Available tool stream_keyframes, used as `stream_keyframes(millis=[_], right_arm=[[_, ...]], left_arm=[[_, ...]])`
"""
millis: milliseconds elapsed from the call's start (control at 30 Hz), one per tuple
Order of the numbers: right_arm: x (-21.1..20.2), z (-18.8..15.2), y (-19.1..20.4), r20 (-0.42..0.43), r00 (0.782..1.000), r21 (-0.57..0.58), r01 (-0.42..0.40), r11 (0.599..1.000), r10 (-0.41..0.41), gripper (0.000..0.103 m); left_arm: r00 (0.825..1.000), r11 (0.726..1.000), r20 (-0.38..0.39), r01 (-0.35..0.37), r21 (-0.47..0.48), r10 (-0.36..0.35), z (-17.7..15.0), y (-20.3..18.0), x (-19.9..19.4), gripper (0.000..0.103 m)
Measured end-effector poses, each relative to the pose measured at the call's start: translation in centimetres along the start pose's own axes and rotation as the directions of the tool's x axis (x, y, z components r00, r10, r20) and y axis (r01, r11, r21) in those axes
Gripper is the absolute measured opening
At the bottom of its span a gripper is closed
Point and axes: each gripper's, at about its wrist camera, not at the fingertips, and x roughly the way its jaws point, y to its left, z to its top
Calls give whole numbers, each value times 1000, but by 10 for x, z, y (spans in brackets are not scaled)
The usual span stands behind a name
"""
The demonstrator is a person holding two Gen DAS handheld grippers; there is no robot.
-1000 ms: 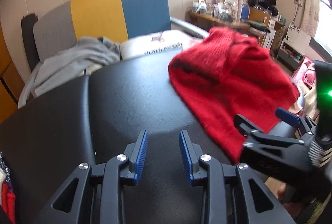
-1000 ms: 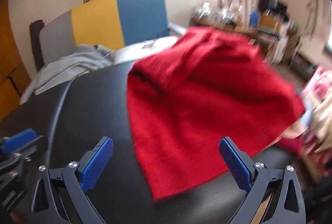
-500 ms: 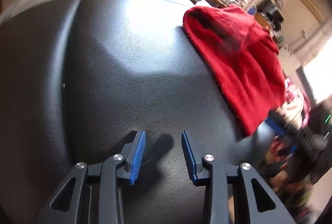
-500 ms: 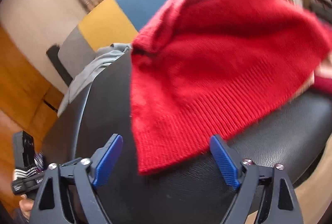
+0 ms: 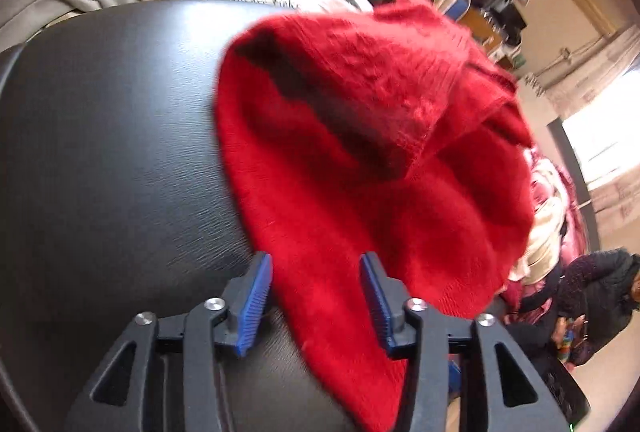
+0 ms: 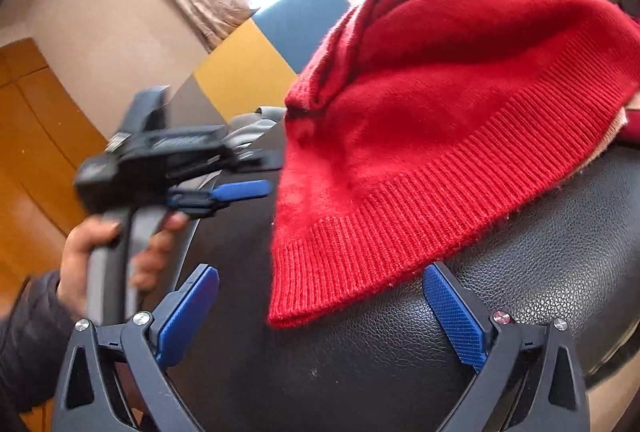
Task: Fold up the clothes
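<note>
Two open hand-held grippers (image 5: 316,298) (image 6: 320,312) around red sweater (image 5: 360,159)

Left wrist view: mounted just behind the left gripper (image 5: 316,296), looking steeply down and forward, very near the red sweater (image 5: 360,167) on the black leather surface (image 5: 100,151). Right wrist view: mounted behind the right gripper (image 6: 320,312), tilted less steeply, close to the sweater's near ribbed hem, facing from the right side. Shared by both: sweater, leather surface, far colour-block chair (image 6: 248,67). Left gripper visible also at left in right view.
</note>
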Motion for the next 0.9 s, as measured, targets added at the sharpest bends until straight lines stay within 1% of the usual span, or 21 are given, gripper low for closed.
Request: stream_keyframes(millis=[33, 100, 133, 167, 200, 233, 267, 300, 333, 433, 467, 567, 633, 700, 733, 767, 800, 833, 900], right_arm=[[0, 0, 0, 0, 1000, -9, -2, 1000, 2, 103], [2, 2, 2, -2, 1000, -24, -3, 1000, 3, 103], [1, 5, 2, -7, 1000, -24, 0, 1000, 0, 103], [0, 11, 1, -14, 1000, -21, 5, 1000, -6, 102], [-1, 16, 0, -21, 1000, -17, 11, 1000, -11, 97], [-2, 22, -1, -28, 999, -14, 16, 1000, -17, 85], [-3, 30, -2, -20, 1000, -9, 15, 1000, -16, 78], [-3, 40, -4, -2, 1000, -3, 11, 1000, -11, 68], [-4, 50, -6, 16, 1000, 3, 6, 1000, -6, 64], [4, 92, -10, 89, 996, 25, -9, 1000, 7, 62], [9, 108, -10, 115, 993, 35, -19, 999, 15, 62], [35, 150, -11, 150, 988, 73, -33, 997, 22, 63], [61, 173, -12, 132, 991, 123, -16, 992, -1, 63], [86, 184, -16, 97, 995, 170, -21, 985, 4, 63], [99, 188, -18, 83, 997, 193, -12, 981, -4, 59], [109, 188, -17, 69, 998, 210, -5, 978, -10, 50], [116, 187, -16, 54, 998, 224, -2, 975, -11, 17], [124, 186, -14, 39, 999, 237, 2, 971, -11, 11], [129, 184, 0, 27, 1000, 204, -12, 979, 7, 11]], left_arm=[[1000, 1000, -3, -18, 11, 18, -2, -1, 6, 51], [999, 998, 28, -36, 51, 34, -10, -6, 7, 50], [998, 995, 40, -60, 78, 57, -15, -8, 4, 44], [995, 990, 48, -95, 108, 91, -22, -9, 1, 16], [995, 989, 45, -92, 118, 87, -28, -7, -3, 8], [997, 993, 45, -63, 97, 58, -34, 2, -10, 9], [998, 998, 53, -32, 63, 28, -41, 14, -19, 9], [998, 1000, 62, 0, 30, -2, -48, 25, -28, 9], [997, 999, 67, 33, 2, -33, -56, 36, -36, 9], [988, 989, 79, 135, -68, -129, -85, 67, -61, 10], [986, 986, 83, 150, -75, -144, -95, 74, -69, 10], [985, 985, 83, 156, -70, -150, -123, 88, -84, 10], [981, 980, 86, 183, -78, -176, -145, 93, -91, 10], [977, 975, 81, 204, -86, -198, -162, 102, -102, 12], [975, 973, 77, 213, -90, -206, -169, 107, -108, 14], [974, 971, 74, 222, -93, -215, -177, 112, -113, 14], [974, 971, 73, 220, -96, -214, -182, 118, -119, 14], [976, 972, 73, 212, -98, -205, -185, 125, -126, 16], [980, 976, 74, 193, -103, -186, -194, 138, -138, 18]])
